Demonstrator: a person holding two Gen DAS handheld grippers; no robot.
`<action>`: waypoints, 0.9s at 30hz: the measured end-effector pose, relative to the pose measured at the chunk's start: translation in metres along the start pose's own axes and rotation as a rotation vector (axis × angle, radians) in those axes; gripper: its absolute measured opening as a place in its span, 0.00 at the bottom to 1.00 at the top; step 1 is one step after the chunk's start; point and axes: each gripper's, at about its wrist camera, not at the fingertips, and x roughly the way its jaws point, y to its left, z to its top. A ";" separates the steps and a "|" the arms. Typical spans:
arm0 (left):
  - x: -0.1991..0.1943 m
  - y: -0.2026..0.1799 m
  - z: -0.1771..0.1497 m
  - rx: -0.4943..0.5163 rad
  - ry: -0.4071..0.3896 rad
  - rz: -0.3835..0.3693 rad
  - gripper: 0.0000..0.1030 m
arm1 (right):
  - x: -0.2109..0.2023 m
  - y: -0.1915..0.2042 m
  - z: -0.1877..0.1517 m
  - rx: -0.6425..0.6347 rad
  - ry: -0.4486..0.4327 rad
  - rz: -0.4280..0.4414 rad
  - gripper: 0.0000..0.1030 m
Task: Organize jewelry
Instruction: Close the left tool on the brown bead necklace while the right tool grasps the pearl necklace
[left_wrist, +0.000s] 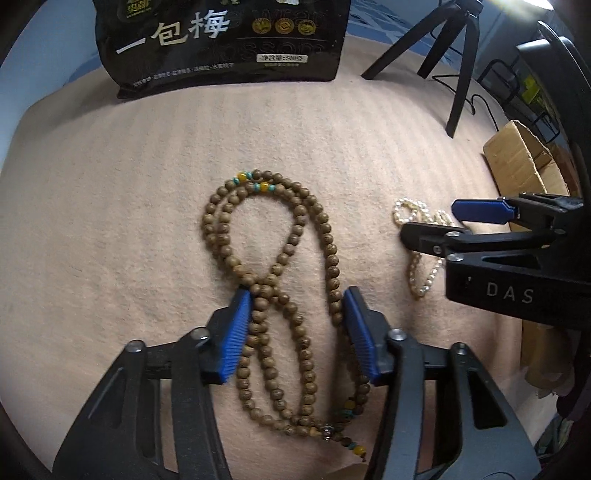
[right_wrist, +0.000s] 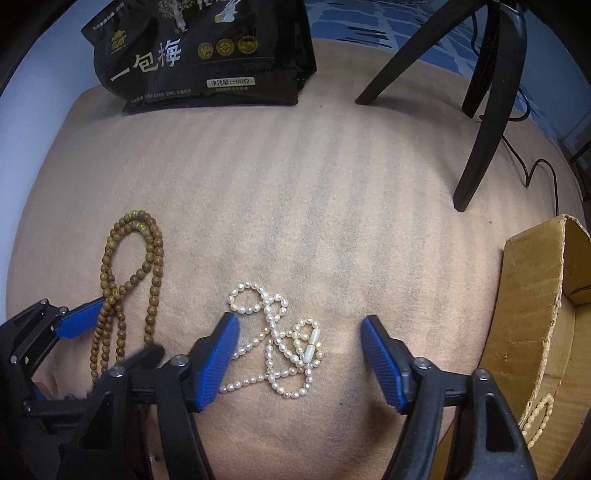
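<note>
On the left of the beige blanket (right_wrist: 295, 184) lies the wooden bead string (left_wrist: 284, 295), one long strand twisted into loops, with yellow and turquoise beads at its far end and more at its near end. The left gripper (left_wrist: 297, 332) points down over it, and its blue fingers (left_wrist: 236, 332) stand partly open, straddling the crossed strands. The left finger touches or nearly touches the beads, but whether the right one presses on them I cannot tell. Nothing is lifted; the string lies flat.

Just to the right lies the pearl necklace (right_wrist: 280, 347), one strand of small white pearls in a loose tangle, with a longer white clasp bead near its right side. The right gripper (right_wrist: 299, 358) stands over it with fingers (right_wrist: 218, 362) well apart. The left finger lies against the trailing pearls, while the right one sits clear of the heap on bare blanket. It has hold of nothing.

At the far right is a cardboard box (right_wrist: 524, 314), and a strand of cream beads (right_wrist: 537, 417) shows at its near edge.

I judge the task to be early or midway. One strand seems already at the box, and two strands are left out on the blanket, each about to be gripped. That makes three strands, two grippers and one box. A black snack bag (right_wrist: 207, 62) and a tripod (right_wrist: 476, 110) stand at the far side.
</note>
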 end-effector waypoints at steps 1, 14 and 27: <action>0.000 0.003 0.000 -0.004 -0.004 0.005 0.37 | -0.001 0.004 -0.003 -0.004 -0.002 0.000 0.55; -0.006 0.038 0.004 -0.093 -0.026 -0.090 0.11 | -0.006 0.023 -0.031 0.013 -0.062 0.021 0.08; -0.048 0.053 -0.002 -0.141 -0.088 -0.149 0.10 | -0.047 -0.002 -0.064 0.066 -0.147 0.126 0.05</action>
